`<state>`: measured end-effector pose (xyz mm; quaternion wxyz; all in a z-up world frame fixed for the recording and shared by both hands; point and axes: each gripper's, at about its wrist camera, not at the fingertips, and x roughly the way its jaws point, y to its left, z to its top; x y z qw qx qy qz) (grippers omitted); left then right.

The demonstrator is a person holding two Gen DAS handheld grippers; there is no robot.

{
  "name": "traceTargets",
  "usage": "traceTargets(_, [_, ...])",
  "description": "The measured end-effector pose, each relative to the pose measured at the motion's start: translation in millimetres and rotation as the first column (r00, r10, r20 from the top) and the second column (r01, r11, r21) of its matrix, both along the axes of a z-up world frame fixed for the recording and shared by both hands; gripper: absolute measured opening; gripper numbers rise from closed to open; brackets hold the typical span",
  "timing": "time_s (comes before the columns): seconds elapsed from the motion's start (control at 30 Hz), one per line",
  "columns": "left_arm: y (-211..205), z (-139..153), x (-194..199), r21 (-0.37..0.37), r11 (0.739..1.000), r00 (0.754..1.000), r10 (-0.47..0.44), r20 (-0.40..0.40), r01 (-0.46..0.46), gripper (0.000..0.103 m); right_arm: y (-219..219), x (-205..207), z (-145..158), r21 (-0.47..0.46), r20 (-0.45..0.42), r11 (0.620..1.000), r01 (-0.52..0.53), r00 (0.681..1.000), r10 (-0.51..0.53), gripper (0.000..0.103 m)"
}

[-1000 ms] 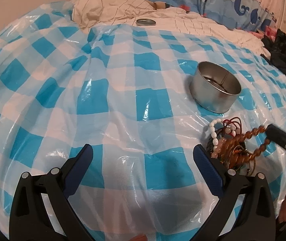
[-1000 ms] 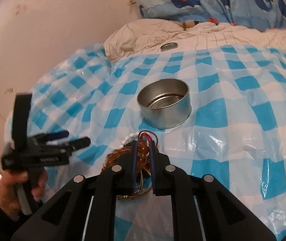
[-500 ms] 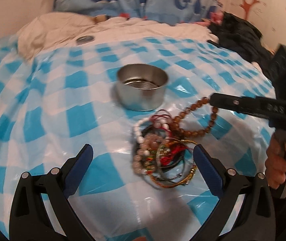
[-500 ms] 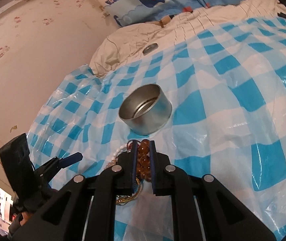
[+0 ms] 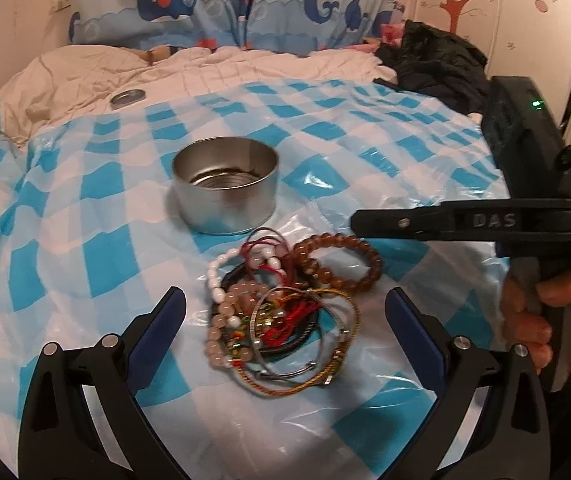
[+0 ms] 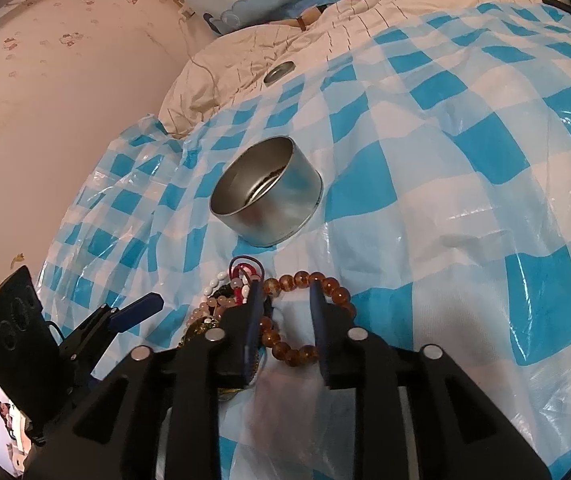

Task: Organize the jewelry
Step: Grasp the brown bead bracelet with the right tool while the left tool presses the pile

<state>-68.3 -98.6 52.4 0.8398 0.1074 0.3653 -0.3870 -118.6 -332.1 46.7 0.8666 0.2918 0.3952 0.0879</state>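
A tangled pile of bracelets (image 5: pixel 281 320) lies on the blue-and-white checked plastic sheet (image 5: pixel 85 240), just in front of a round open metal tin (image 5: pixel 225 184). My left gripper (image 5: pixel 285 296) is open wide, with the pile ahead between its blue fingers and untouched. An amber bead bracelet (image 5: pixel 337 262) lies flat at the pile's right edge. My right gripper (image 6: pixel 285 286) hangs over this amber bracelet (image 6: pixel 337 292). Its jaws are opening, and the beads lie loose between them with neither pad pressing. The tin (image 6: pixel 269 200) stands just beyond.
The tin's lid (image 5: pixel 127 97) rests on the cream quilt (image 5: pixel 205 68) at the back. A black garment (image 5: pixel 433 60) lies at the far right. A wall (image 6: pixel 45 100) runs along the bed's left side, and whale-print fabric (image 5: pixel 225 0) hangs behind it.
The right jaws have parted and let go of the amber bracelet, which now lies flat on the sheet. The left gripper has swung round to face the pile and tin.
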Motion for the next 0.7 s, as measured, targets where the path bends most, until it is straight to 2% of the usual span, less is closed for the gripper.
traceTargets(0.1, [-1,-3,2,0.001,1.0,1.0,0.009,-0.015,-0.009,0.096,0,1,-3,-0.003,-0.018,1.0,0.004,1.0,-0.004,0.036])
traceTargets(0.2, [1,-4,5,-0.009,1.0,0.999,0.015,-0.034,-0.015,0.087,-1,2,-6,-0.01,-0.035,1.0,0.012,0.999,-0.012,0.038])
traceTargets(0.27, [3,-4,8,-0.023,1.0,0.999,0.009,-0.05,-0.01,0.072,-1,3,-8,-0.012,-0.047,1.0,0.018,0.999,-0.018,0.044])
traceTargets(0.3, [4,-5,9,-0.026,1.0,0.998,0.005,-0.059,-0.007,0.068,-2,3,-9,-0.012,-0.052,1.0,0.021,0.998,-0.022,0.047])
traceTargets(0.43, [4,-8,9,-0.038,0.999,0.996,-0.024,-0.081,0.021,0.043,-2,4,-10,-0.013,-0.057,1.0,0.02,0.998,-0.021,0.049])
traceTargets(0.6, [4,-9,10,-0.018,1.0,0.997,-0.011,-0.076,0.01,0.031,-1,3,-11,-0.018,-0.063,1.0,0.017,0.998,-0.018,0.05])
traceTargets(0.7, [7,-9,13,-0.014,1.0,0.997,0.006,-0.082,-0.007,0.019,0,4,-12,-0.02,-0.065,1.0,0.017,0.998,-0.018,0.05])
